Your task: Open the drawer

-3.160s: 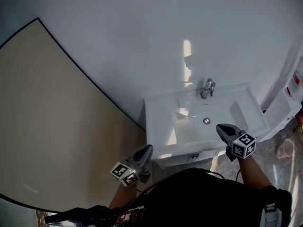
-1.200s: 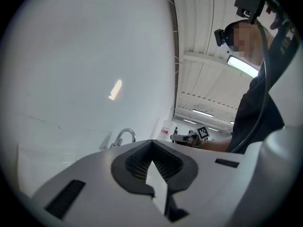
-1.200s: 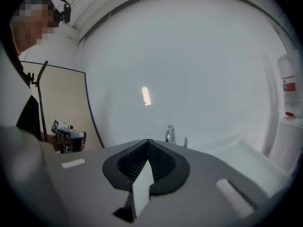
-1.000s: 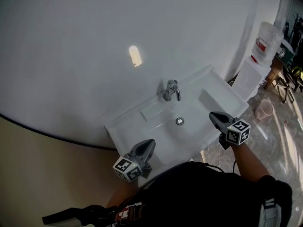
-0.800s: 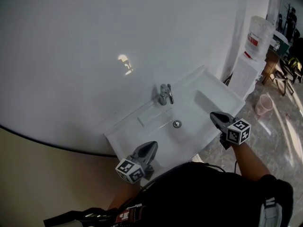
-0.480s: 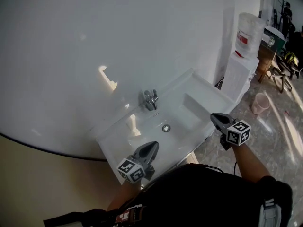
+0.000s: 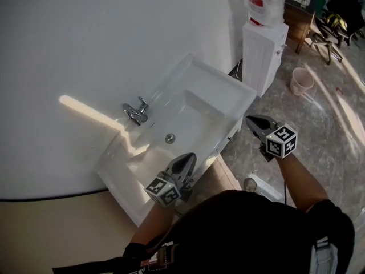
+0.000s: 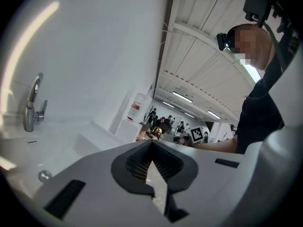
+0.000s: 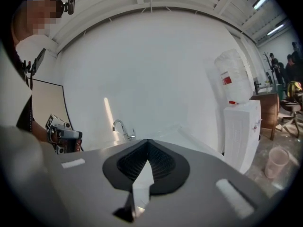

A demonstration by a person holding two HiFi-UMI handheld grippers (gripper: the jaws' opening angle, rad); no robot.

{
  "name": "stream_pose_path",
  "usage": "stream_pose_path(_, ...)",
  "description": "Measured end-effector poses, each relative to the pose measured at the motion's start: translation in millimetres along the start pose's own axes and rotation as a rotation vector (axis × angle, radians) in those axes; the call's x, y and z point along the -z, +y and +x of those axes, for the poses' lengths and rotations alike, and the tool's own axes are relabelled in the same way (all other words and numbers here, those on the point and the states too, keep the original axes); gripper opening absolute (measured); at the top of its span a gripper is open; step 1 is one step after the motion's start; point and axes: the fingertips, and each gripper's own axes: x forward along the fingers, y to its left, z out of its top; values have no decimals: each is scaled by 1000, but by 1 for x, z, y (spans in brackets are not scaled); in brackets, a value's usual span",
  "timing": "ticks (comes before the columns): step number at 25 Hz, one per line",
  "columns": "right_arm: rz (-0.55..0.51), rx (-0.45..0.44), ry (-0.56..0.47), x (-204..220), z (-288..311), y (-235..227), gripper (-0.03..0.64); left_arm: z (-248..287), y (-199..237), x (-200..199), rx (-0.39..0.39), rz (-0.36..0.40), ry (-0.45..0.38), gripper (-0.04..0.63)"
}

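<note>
Pale marbled floor (image 7: pixel 319 113) meets a smooth white wall (image 7: pixel 85 39). Nearest, the left gripper (image 7: pixel 190 157) and right gripper (image 7: pixel 250 119) both have their jaws closed on nothing, the left over the front rim of the glossy rectangular sink (image 7: pixel 191 61). Its basin shows only a drain (image 7: pixel 169 138) below a chrome tap (image 7: pixel 136 112). The drawer (image 7: pixel 232 131) under that rim is a mere sliver. Beyond stand a boxy cooler (image 7: pixel 262 44) and a bucket (image 7: pixel 300 80).

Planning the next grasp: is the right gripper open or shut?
Shut. The right gripper shows its jaws closed together in its own view, with nothing between them.
</note>
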Motion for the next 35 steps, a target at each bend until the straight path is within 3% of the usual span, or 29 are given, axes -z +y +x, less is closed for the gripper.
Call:
stream_pose_path(5, 29, 64, 25, 54, -20, -64, 2, 81, -10, 57, 83, -21, 101, -9)
stream_pose_path(13, 82, 117, 40, 155, -17, -150, 3, 177, 0, 165, 107, -15, 254, -9)
stream_pose_path(22, 148, 91, 102, 300, 27, -215, 18, 238, 52, 298, 50, 16, 406, -9)
stream_pose_path(29, 221, 40, 179, 434, 79, -234, 32, 256, 93, 383, -5, 14, 508, -9)
stream_pose_path(35, 242, -26, 239, 515, 123, -234, 61, 262, 132, 438, -57, -3, 541, -9)
